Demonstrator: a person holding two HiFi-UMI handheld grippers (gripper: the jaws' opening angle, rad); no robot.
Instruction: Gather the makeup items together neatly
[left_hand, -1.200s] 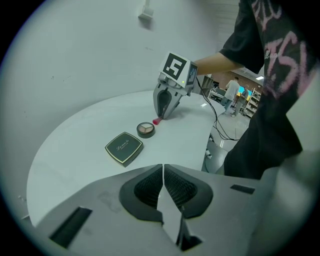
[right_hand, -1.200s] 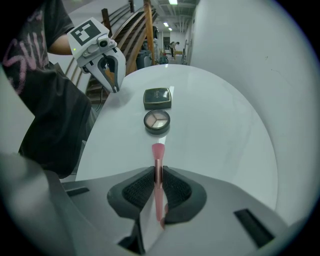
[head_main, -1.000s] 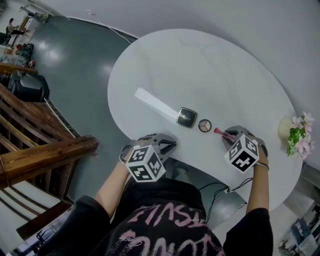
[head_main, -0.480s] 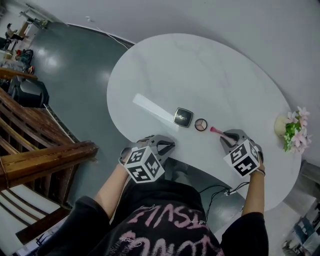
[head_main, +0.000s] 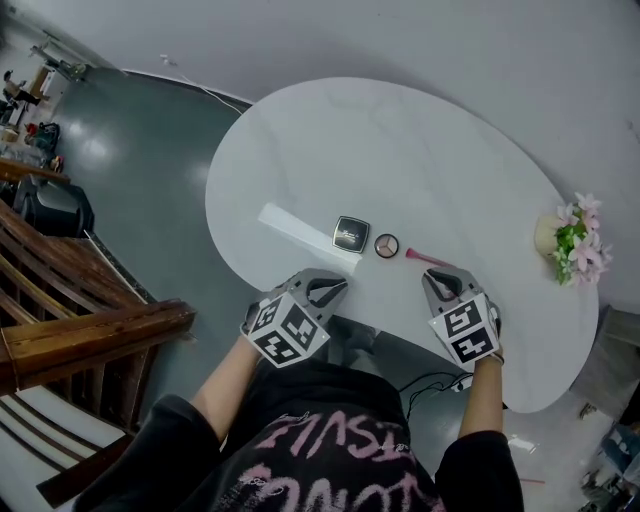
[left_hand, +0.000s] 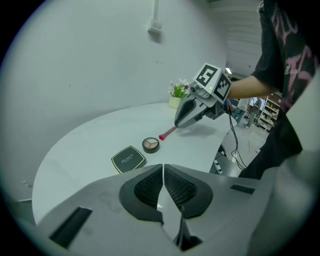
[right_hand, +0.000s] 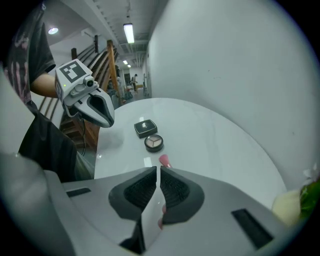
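Pink brush (head_main: 420, 257) lies flat near desk (head_main: 400, 140) front edge, handle end under right gripper (head_main: 441, 279). Long axis runs along row: round palette (head_main: 386, 244), then square compact (head_main: 350, 233).

Right fingers just closed to slit, nothing clamped. Left gripper (head_main: 331, 290) farther off, fingers shut, empty.

I judge brush slender, liable to roll; cases hard, glossy.

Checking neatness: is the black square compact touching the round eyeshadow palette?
Apart. The left gripper view shows a strip of white table between the black compact and the eyeshadow palette.
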